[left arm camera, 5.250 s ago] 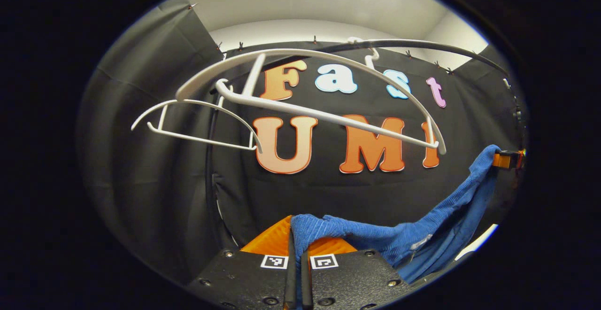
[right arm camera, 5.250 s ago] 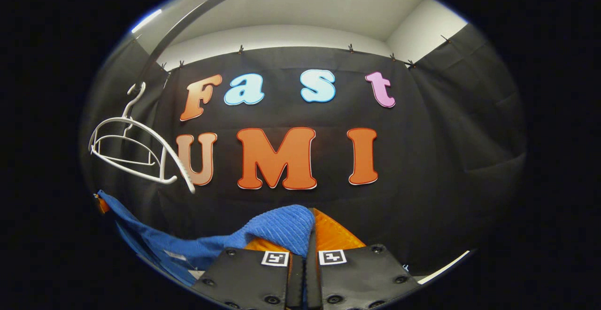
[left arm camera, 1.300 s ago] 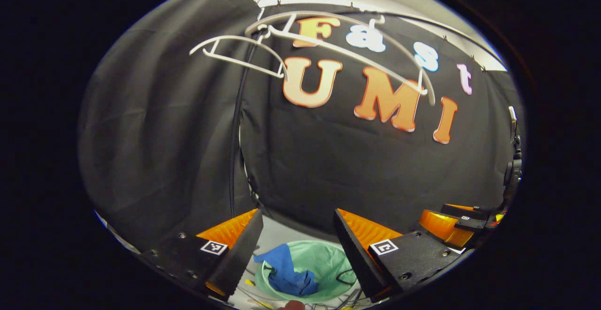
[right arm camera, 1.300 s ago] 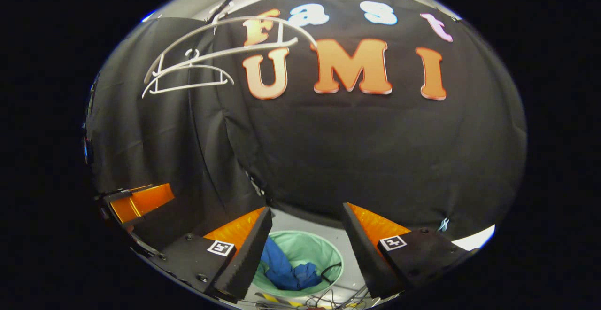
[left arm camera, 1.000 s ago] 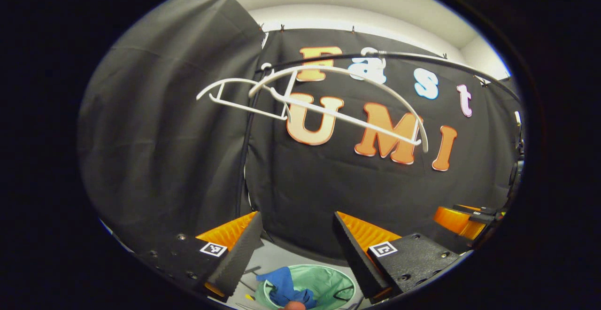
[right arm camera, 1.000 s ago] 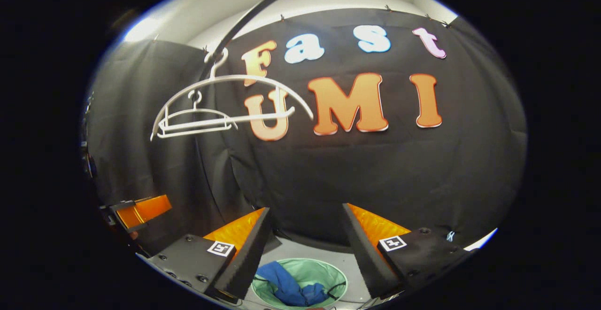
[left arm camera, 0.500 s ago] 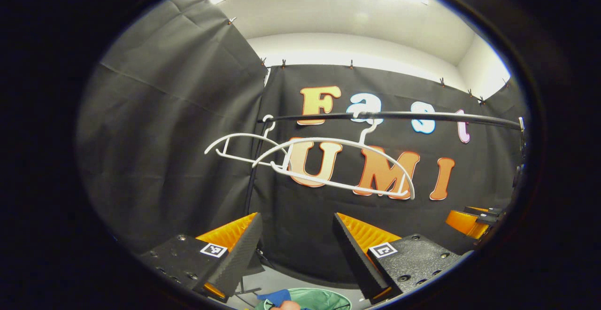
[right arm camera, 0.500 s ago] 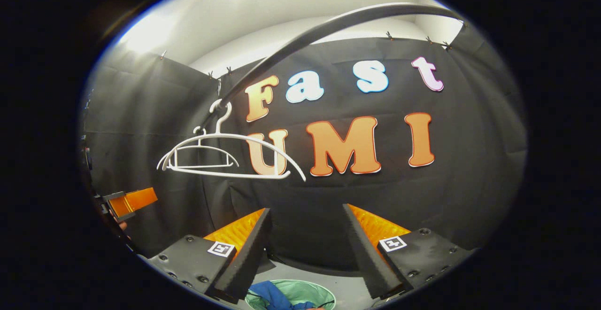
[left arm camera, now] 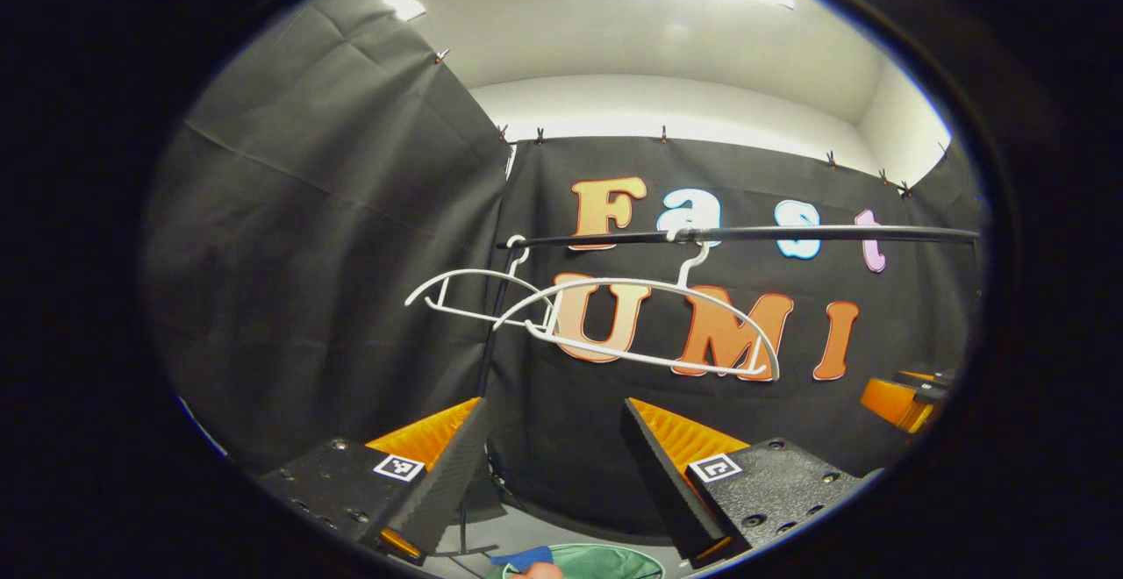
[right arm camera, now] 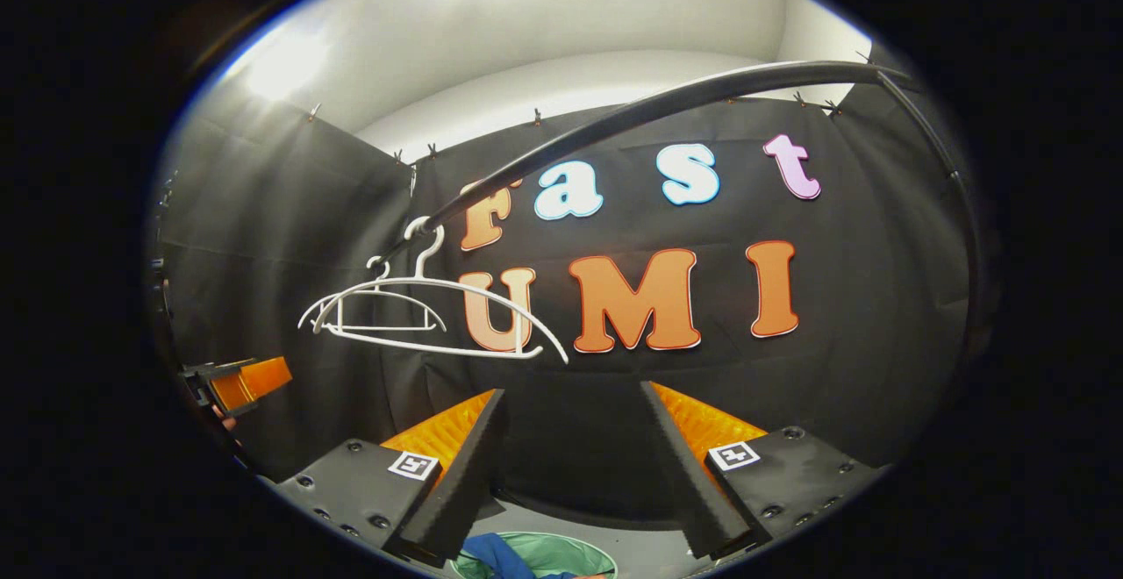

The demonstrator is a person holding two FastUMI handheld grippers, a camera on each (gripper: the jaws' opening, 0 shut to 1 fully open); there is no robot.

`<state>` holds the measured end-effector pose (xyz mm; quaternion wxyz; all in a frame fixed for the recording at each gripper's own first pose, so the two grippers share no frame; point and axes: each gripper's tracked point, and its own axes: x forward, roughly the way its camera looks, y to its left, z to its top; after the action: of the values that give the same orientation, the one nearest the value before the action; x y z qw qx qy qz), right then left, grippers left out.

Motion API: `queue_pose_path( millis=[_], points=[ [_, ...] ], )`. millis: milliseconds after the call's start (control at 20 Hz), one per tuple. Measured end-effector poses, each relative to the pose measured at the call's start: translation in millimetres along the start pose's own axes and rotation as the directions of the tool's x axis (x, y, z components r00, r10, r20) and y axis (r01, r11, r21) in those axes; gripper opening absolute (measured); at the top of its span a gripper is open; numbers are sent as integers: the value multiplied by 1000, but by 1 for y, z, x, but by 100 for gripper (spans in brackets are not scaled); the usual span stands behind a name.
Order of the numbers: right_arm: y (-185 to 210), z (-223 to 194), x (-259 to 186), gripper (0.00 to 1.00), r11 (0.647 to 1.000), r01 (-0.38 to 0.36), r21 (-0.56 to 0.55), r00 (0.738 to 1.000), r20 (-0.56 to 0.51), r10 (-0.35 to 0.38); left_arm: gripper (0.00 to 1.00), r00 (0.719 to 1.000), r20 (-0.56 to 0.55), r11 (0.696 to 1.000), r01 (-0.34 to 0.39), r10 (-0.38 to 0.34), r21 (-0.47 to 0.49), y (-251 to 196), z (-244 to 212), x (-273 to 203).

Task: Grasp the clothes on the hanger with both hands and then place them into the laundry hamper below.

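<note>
The blue garment (right arm camera: 491, 554) lay in the green hamper (right arm camera: 561, 554), below both empty hand-held grippers (left arm camera: 553, 465) (right arm camera: 570, 465), jaws spread apart.

A grey floor (right arm camera: 649, 553) carries a green hamper (right arm camera: 561, 554); two white hangers (right arm camera: 421, 316) hang from the black rail (right arm camera: 649, 110).

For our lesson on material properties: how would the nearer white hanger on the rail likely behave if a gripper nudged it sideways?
The nearer white hanger would probably swing freely, since it hangs from the rail by a single hook. Its thin open frame suggests it is light and fairly stiff. It might knock the second hanger close behind it.
</note>
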<state>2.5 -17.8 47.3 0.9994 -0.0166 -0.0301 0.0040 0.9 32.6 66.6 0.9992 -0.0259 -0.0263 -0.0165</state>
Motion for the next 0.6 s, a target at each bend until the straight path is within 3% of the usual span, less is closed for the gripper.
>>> queue_pose_path(
  millis=[50,100,200,250,400,600],
  points=[
    [1,-1,-2,91,1000,-3,7,1000,-2,3,91,1000,4,1000,-5,5,6,0,1,-1],
    [0,-1,-2,96,1000,-4,15,1000,-1,4,99,1000,13,1000,-3,3,7,0,3,-3],
    [-3,-2,-2,96,1000,1,21,1000,-3,-1,99,999,34,1000,-5,5,9,0,10,-3],
    [-5,-4,-2,97,1000,5,22,1000,-6,-5,91,999,44,1000,-8,8,12,1,12,-3],
    [-5,-6,0,97,999,6,31,1000,-10,-6,94,998,56,1000,-4,4,10,0,17,-2],
    [-1,-9,-2,97,999,-2,38,1000,-19,2,91,998,57,1000,5,-6,14,-3,17,-3]
  ],
)
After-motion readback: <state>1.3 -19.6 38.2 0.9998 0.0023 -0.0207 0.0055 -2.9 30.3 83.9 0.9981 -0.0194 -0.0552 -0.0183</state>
